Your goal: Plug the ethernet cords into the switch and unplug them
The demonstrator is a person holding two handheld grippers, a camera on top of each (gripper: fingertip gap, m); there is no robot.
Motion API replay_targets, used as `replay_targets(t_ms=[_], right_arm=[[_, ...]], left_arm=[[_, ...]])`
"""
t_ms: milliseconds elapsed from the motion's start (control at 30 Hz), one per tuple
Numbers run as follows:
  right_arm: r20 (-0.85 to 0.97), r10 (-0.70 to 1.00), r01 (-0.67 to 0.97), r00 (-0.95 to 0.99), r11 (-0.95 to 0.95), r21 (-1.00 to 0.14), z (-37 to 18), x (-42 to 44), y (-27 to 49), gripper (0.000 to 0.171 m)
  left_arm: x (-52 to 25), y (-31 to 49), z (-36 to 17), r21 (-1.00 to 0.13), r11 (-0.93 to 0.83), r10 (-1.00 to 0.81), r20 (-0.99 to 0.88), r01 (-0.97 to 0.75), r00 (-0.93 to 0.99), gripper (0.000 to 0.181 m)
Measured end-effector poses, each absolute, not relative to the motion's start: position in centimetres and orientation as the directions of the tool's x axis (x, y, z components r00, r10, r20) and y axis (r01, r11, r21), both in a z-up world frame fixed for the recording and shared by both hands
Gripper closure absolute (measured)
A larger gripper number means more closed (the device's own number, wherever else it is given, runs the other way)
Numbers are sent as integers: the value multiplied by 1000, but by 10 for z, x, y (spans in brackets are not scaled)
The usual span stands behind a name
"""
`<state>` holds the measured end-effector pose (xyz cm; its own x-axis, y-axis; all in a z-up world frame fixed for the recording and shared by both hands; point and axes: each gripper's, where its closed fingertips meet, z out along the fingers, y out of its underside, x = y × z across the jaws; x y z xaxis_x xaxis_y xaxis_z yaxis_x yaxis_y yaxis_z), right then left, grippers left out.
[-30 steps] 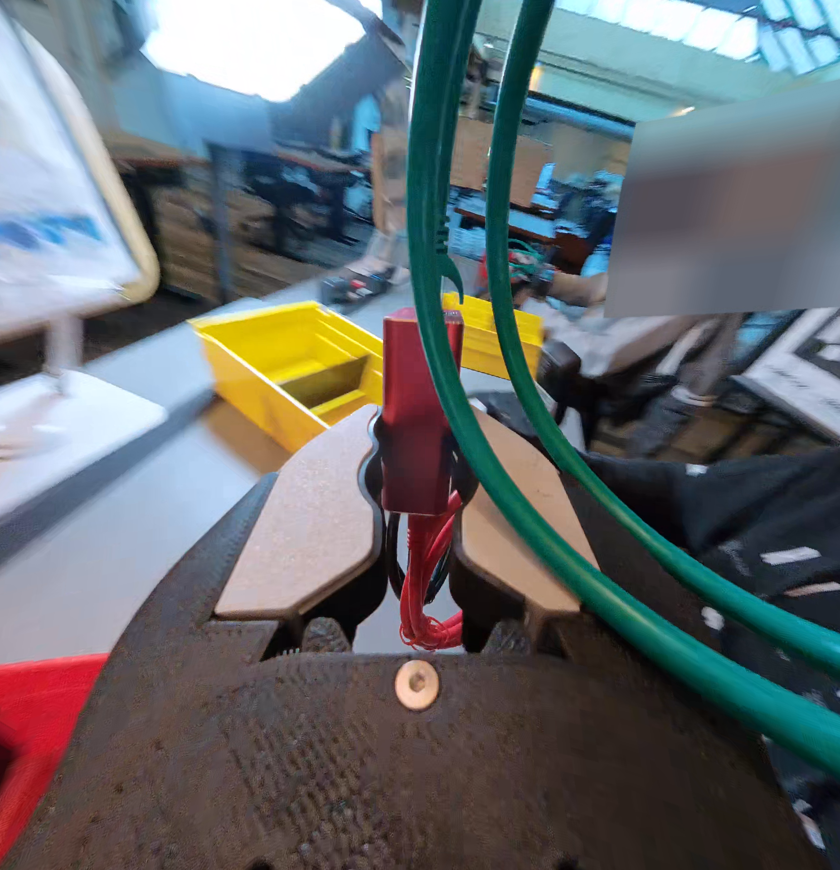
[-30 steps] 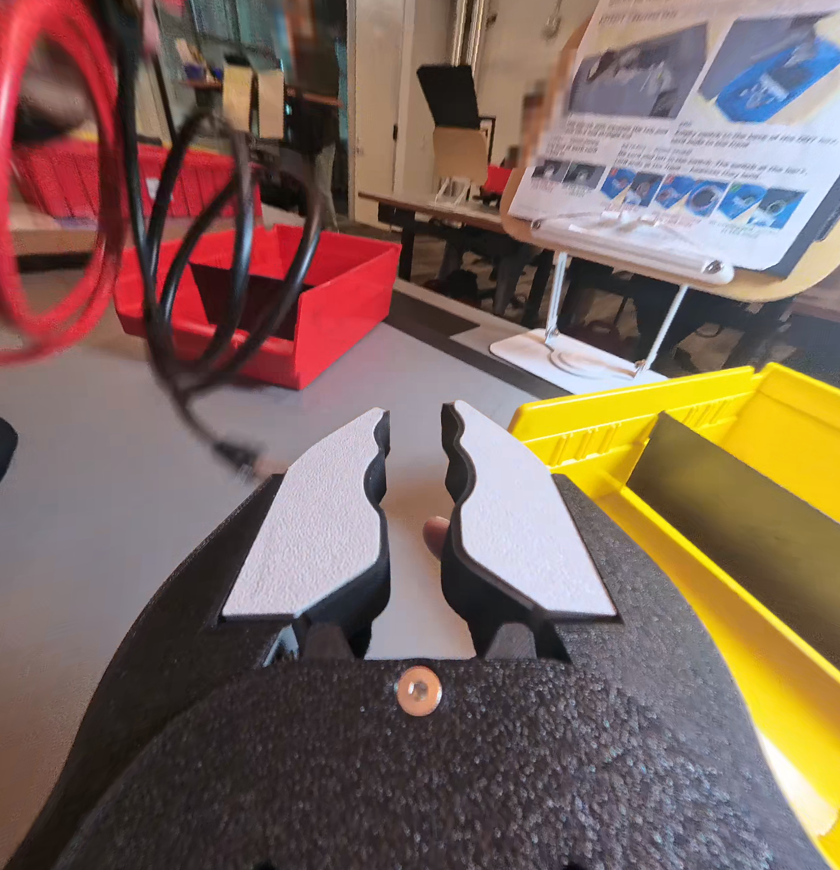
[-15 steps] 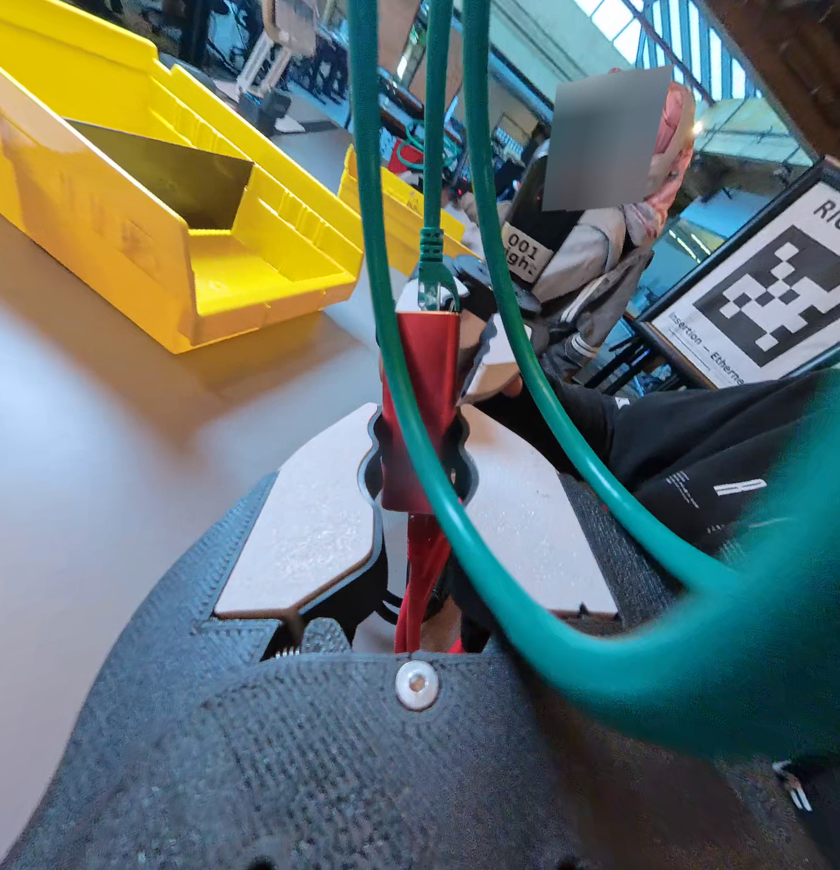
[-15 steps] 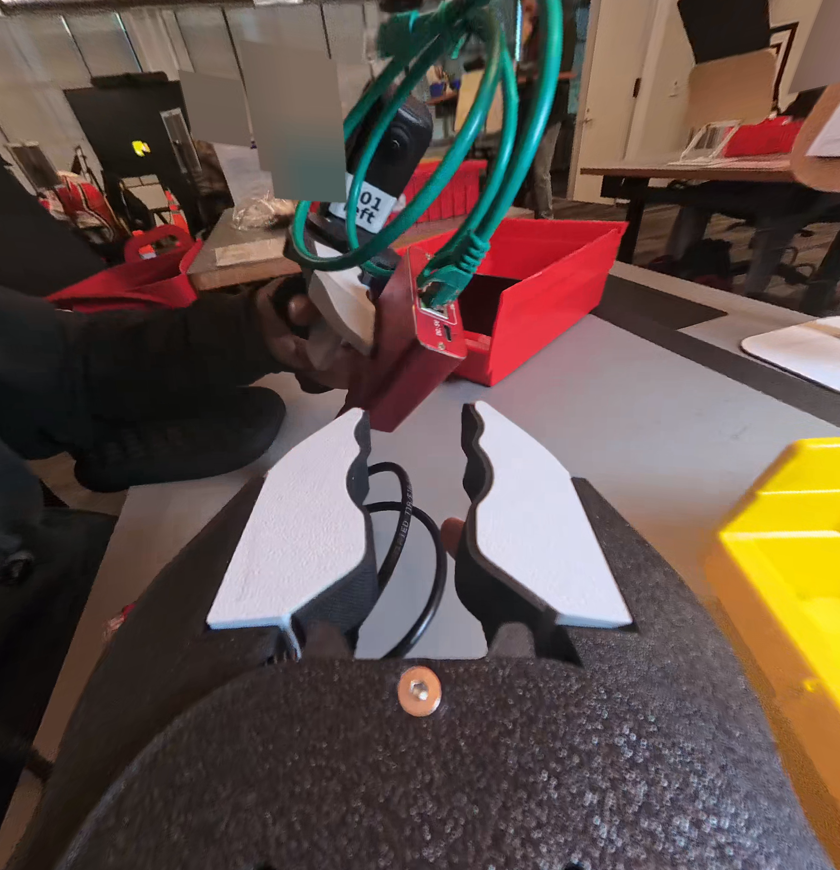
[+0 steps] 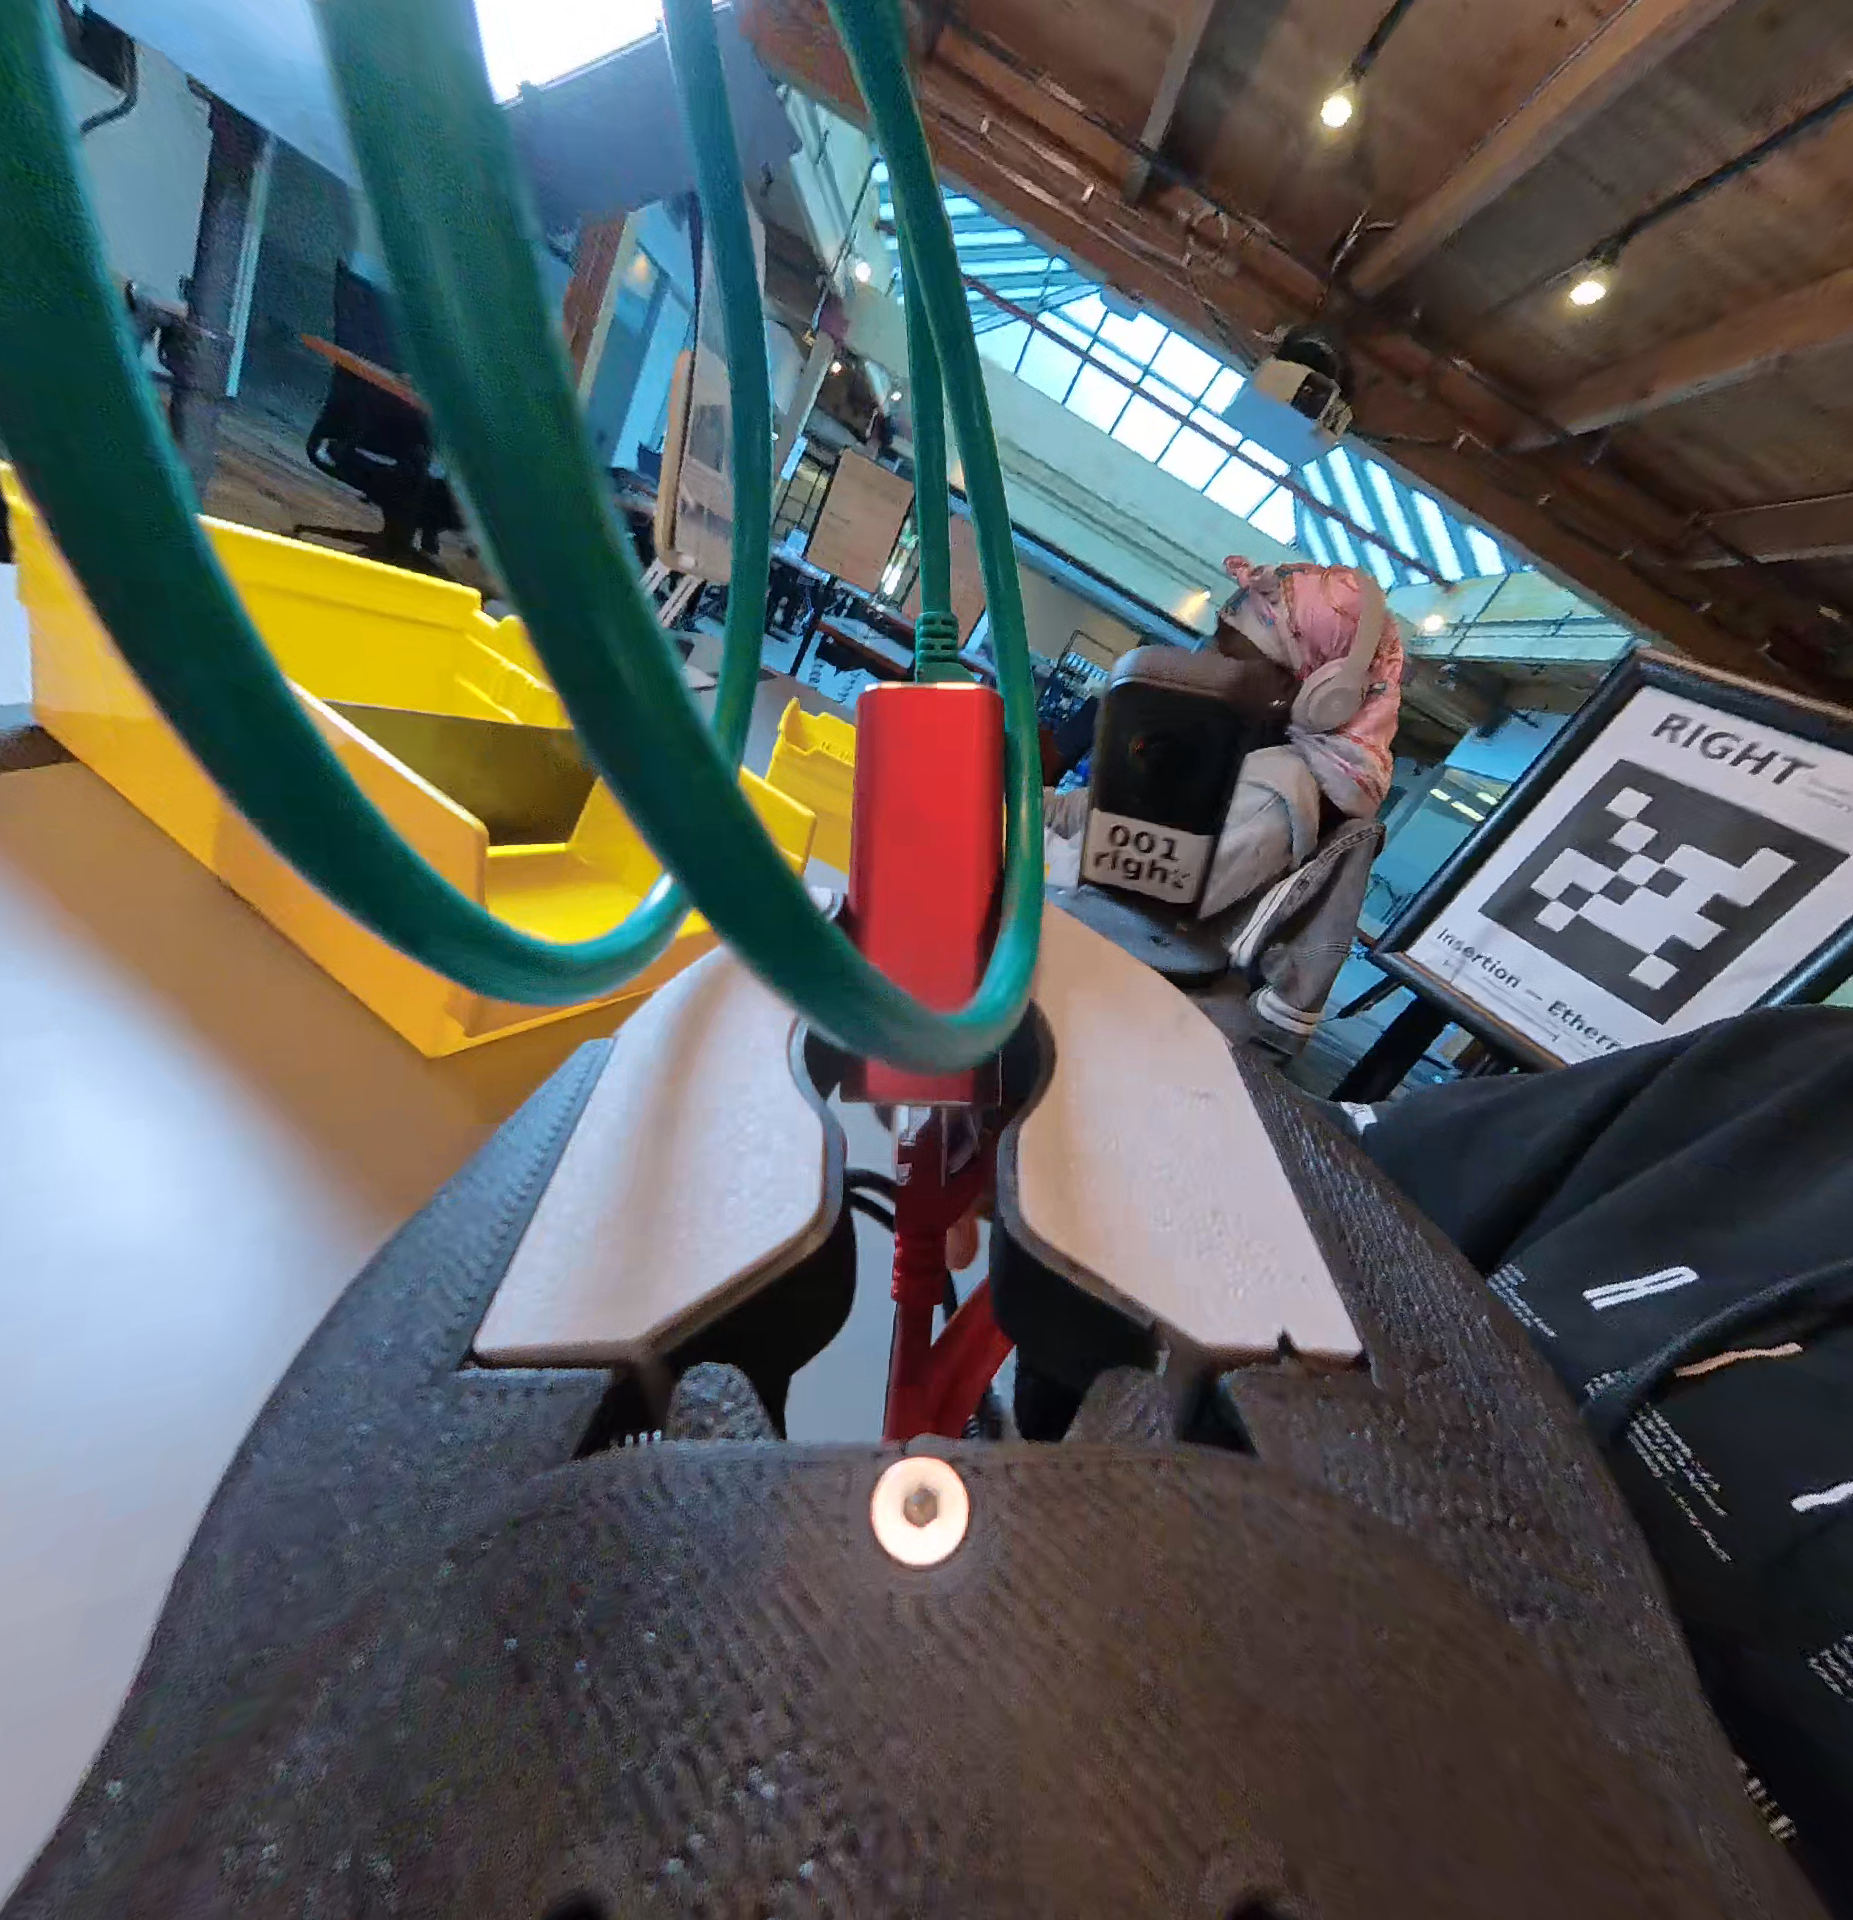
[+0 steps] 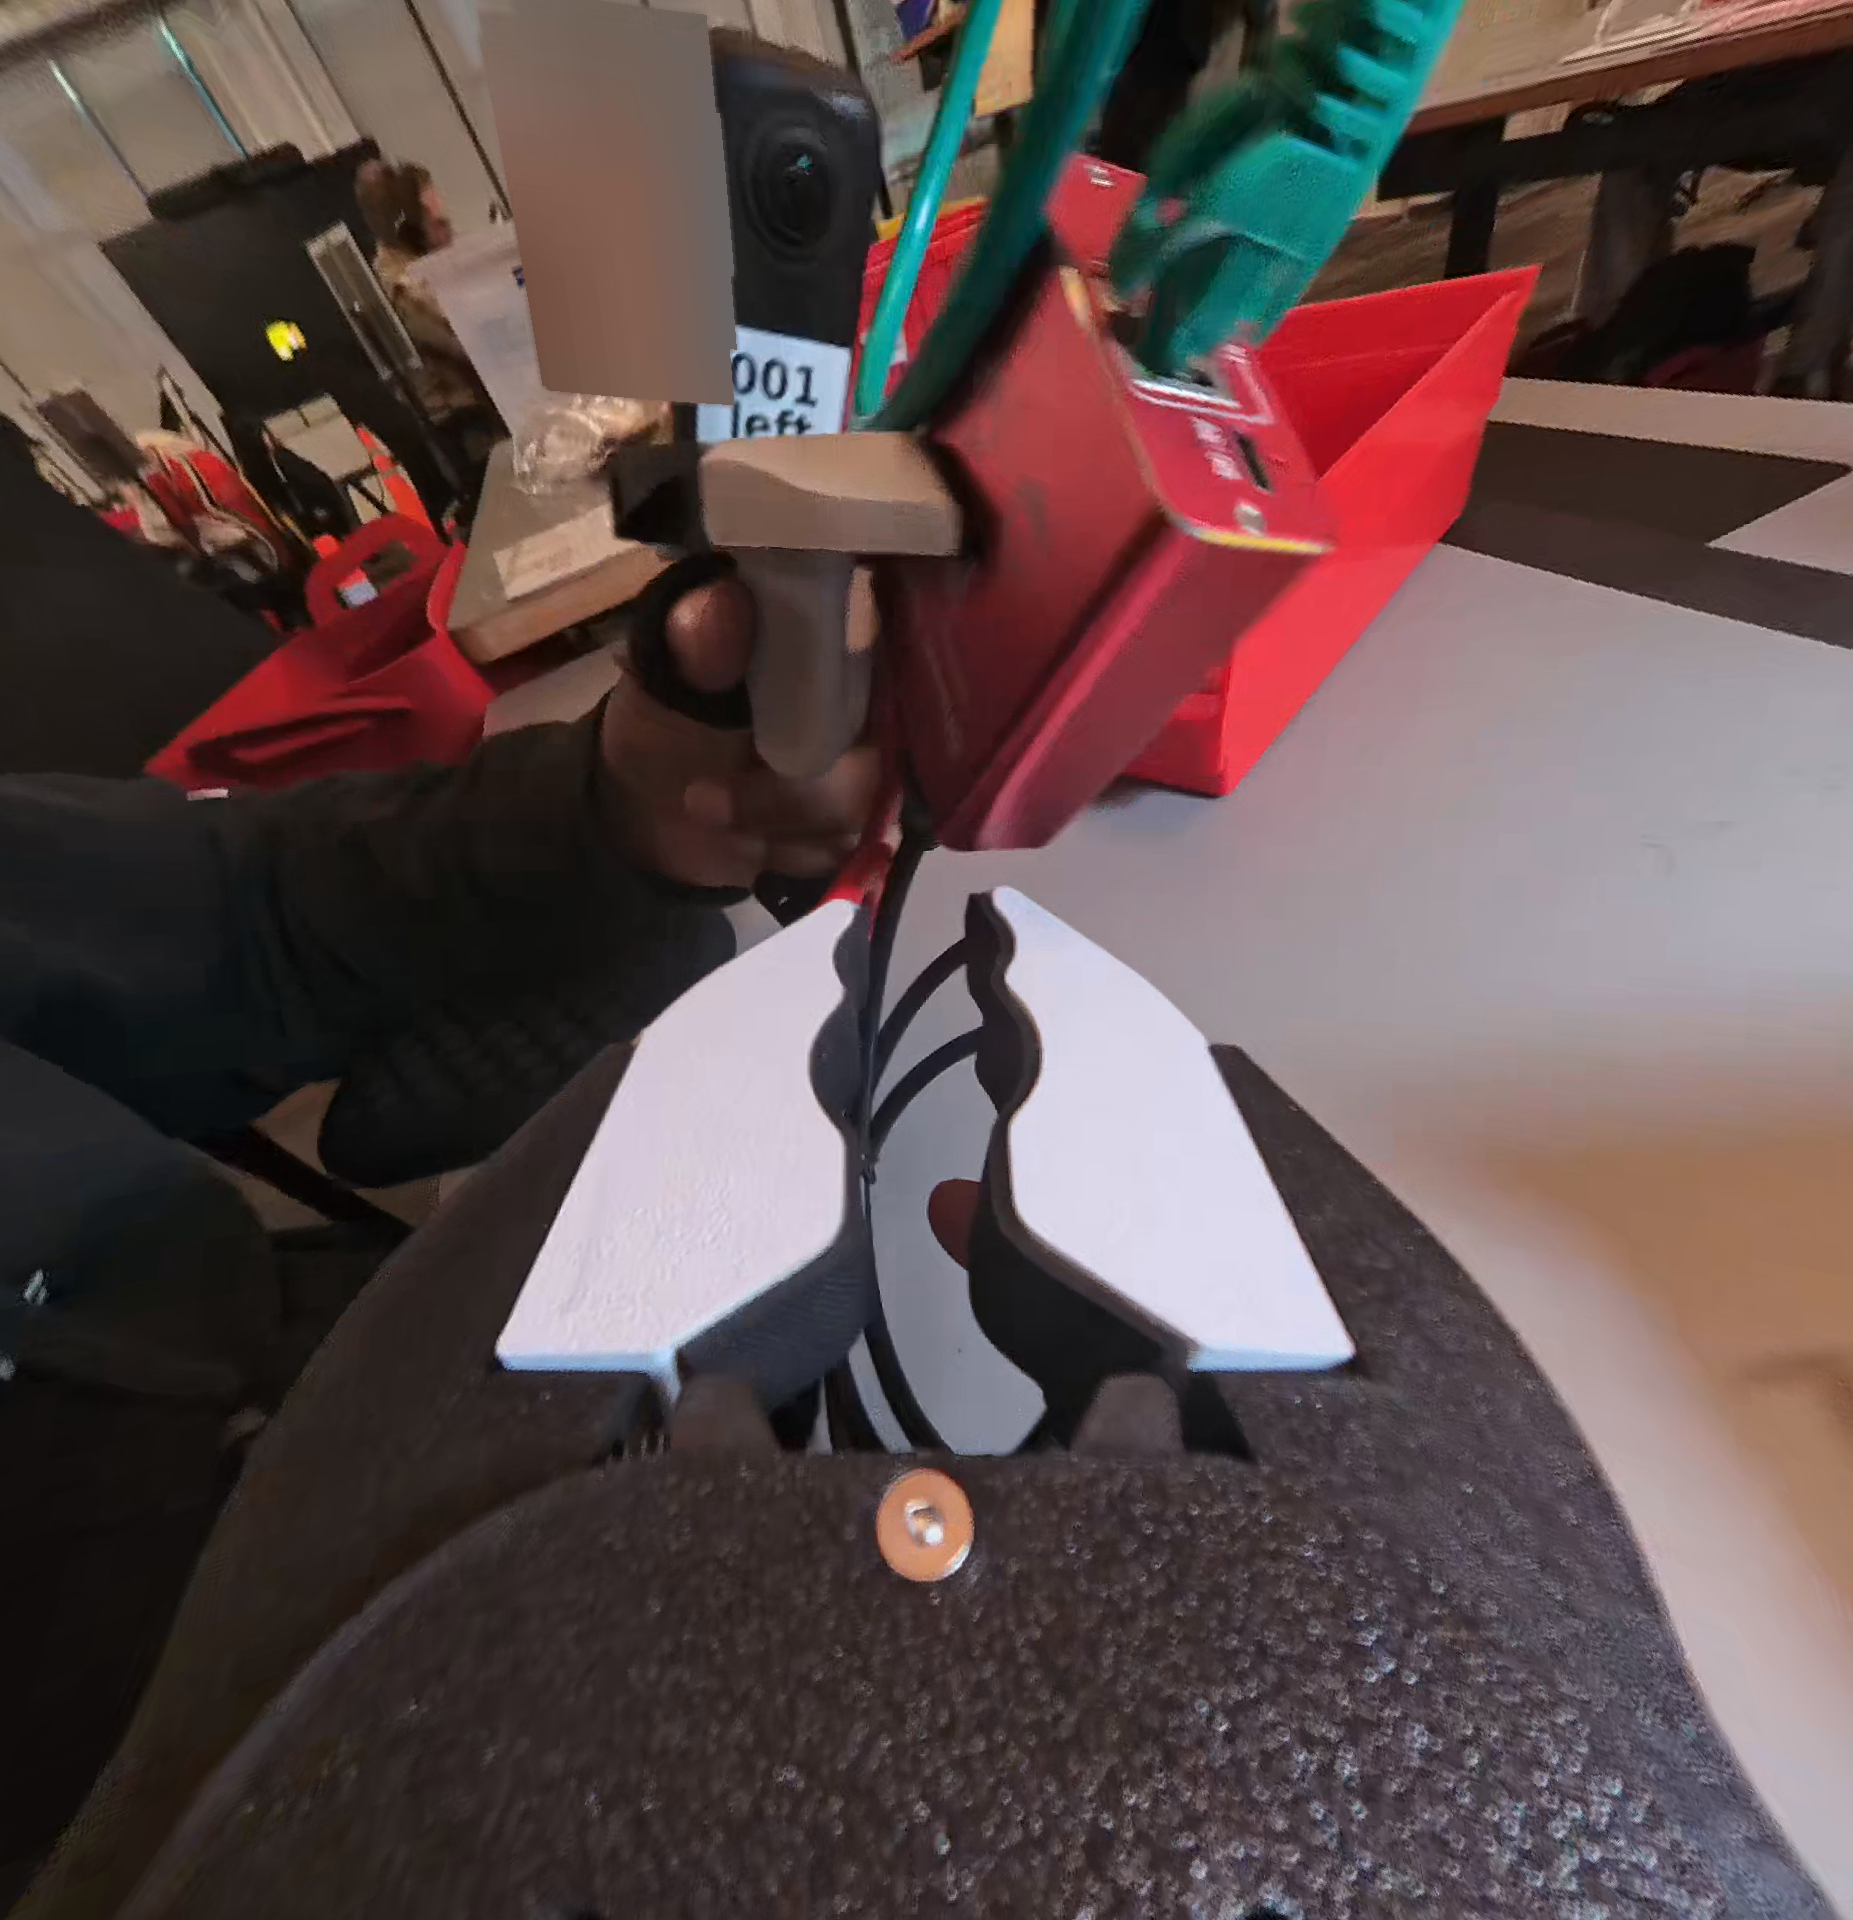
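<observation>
Grey table (image 5: pixel 122 1195) underneath, with a yellow bin (image 5: pixel 361 883) on it in the left wrist view and a red bin (image 6: pixel 1369 499) at the far side in the right wrist view. Framed black-and-white marker sign (image 5: pixel 1670 883) standing off to the right. Left gripper (image 5: pixel 927 997) clamped on the red switch (image 5: pixel 927 862), held up off the table with its end face tilted upward. Green ethernet cord (image 5: pixel 548 582) looping down in front of the switch, its green plug (image 6: pixel 1244 239) seated in a port on the upper end face. Red cord (image 5: pixel 932 1320) hanging from the lower end, between the fingers. Right gripper (image 6: pixel 917 935) just below the switch, jaws parted with nothing clamped, thin black cable (image 6: pixel 880 1039) running through the gap.
</observation>
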<state>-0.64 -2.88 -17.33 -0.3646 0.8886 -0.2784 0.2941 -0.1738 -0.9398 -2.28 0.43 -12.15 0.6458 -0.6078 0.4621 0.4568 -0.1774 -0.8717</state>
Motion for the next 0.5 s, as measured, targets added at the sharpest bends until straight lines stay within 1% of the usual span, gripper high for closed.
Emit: replay_targets(t_ms=[67,167,233,300,400,467,500], right_arm=[[-317,881,281,-350,-224,-933,-171,-13,-24,143],[-382,823,244,-420,-303,-921,-160,-18,-30,138],[-389,805,221,-448,-322,-921,-156,-19,-34,142],[-344,811,172,-472,-298,-939,-154,-17,-33,147],[-292,821,149,-490,-251,-956,-153,-14,-31,149],[-243,839,164,-488,-186,-969,-154,-12,-29,149],[-213,845,172,-490,-147,-974,-155,-10,-29,157]], left_arm=[[-20,1,-114,-859,-153,-637,463,488,616,155],[-13,-2,-107,-851,-93,-673,437,517,597,155],[-7,-2,-105,-841,-47,-682,421,539,598,155],[-8,-4,-103,-846,6,-680,387,533,623,155],[-6,-6,-104,-863,12,-690,358,505,629,155],[-5,-9,-106,-884,11,-691,331,467,642,153],[-4,-10,-107,-896,6,-692,317,444,649,153]])
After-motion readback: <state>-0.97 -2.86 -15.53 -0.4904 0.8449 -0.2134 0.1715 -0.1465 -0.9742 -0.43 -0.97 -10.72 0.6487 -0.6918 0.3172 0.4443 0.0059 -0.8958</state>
